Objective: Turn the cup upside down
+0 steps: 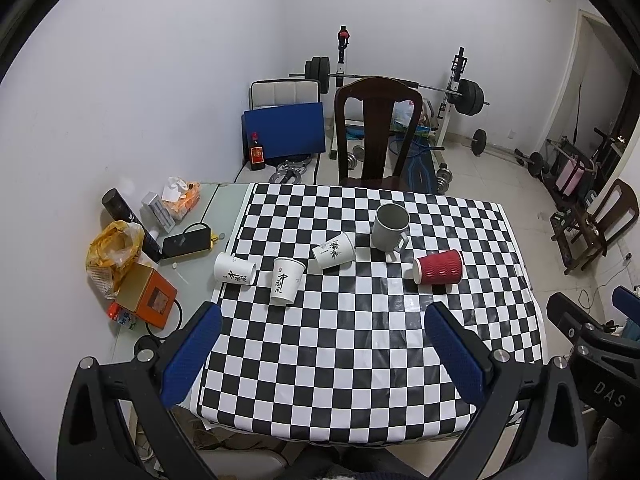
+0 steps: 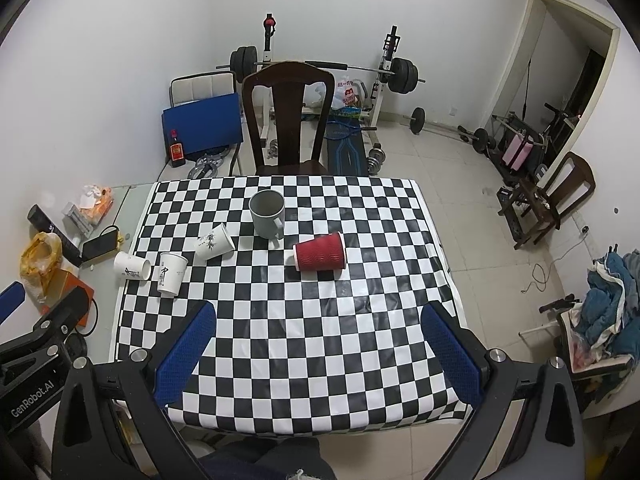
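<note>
On the checkered tablecloth [image 1: 360, 340] [image 2: 320, 340] stand a grey mug [image 1: 389, 227] [image 2: 268, 214], upright with its mouth up, and a white paper cup with black characters [image 1: 285, 281] [image 2: 171, 273], upright. A red ribbed paper cup [image 1: 439, 267] [image 2: 320, 257] lies on its side. A white cup with a bamboo print [image 1: 334, 251] [image 2: 214, 242] lies on its side. Another white cup [image 1: 234, 269] [image 2: 132, 266] lies on its side at the cloth's left edge. My left gripper [image 1: 320, 356] is open and empty above the near table. My right gripper [image 2: 318, 354] is open and empty too.
Left of the cloth lie an orange box [image 1: 150, 300], a yellow bag [image 1: 114, 250], a tissue pack [image 1: 182, 196], a black cylinder [image 1: 120, 208] and a power bank [image 1: 186, 240]. A dark wooden chair [image 1: 376, 132] [image 2: 288, 116] stands behind the table. Weights and a barbell rack [image 1: 456, 88] stand beyond.
</note>
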### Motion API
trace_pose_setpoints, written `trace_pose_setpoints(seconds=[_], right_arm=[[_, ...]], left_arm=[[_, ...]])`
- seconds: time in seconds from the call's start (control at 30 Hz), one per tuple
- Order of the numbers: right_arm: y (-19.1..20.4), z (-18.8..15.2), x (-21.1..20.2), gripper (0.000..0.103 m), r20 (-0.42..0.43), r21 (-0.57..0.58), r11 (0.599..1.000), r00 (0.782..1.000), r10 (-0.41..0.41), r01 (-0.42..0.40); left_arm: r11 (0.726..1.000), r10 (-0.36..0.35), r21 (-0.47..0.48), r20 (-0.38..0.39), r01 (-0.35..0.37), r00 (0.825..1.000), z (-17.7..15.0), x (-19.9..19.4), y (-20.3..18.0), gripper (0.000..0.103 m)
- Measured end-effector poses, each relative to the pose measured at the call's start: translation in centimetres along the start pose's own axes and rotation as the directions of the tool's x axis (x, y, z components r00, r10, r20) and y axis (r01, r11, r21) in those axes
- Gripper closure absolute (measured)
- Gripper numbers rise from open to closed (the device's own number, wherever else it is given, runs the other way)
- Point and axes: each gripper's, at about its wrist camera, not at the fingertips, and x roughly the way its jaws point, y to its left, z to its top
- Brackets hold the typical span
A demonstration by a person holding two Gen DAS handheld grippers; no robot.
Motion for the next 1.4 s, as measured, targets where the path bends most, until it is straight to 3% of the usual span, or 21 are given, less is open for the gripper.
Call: trace_pose_setpoints(seconds=[1.4], right_arm=[[-0.01, -0.12, -0.58, 0.000, 0.015, 0.004, 1.000, 1.000, 0.003, -0.003]], left_arm=[[1.000, -0.005, -0.002, 0.007, 0.005, 1.000, 0.25, -0.40, -0.50, 0.000]])
